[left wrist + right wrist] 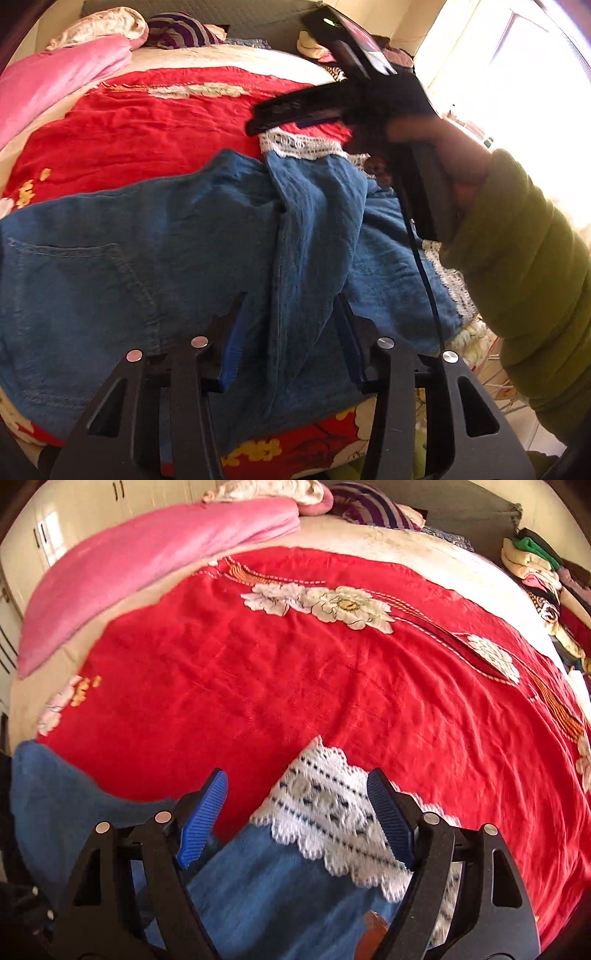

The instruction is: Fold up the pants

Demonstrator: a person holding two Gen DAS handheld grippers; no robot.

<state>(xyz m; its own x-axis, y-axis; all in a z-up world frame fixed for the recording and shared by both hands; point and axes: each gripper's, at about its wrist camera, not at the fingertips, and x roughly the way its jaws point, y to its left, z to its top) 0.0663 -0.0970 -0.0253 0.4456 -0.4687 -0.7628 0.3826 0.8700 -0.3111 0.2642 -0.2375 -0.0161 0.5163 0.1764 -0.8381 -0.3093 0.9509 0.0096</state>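
Blue denim pants [155,240] with white lace cuffs [299,144] lie across the red floral bedspread [155,118]. A leg is folded over, with a raised fold running between my left gripper's [291,302] open jaws; it holds nothing. My right gripper [258,122] shows in the left wrist view above the lace cuff, held by a hand in an olive sleeve [524,258]. In the right wrist view my right gripper [297,779] is open, hovering over the lace cuff [325,812] and denim [266,897], gripping nothing.
A pink blanket [147,557] lies at the bed's far left, with a striped pillow [373,506] behind it. A pile of clothes [543,576] sits at the far right. White cupboards [74,513] stand left. A bright window [517,62] is to the right.
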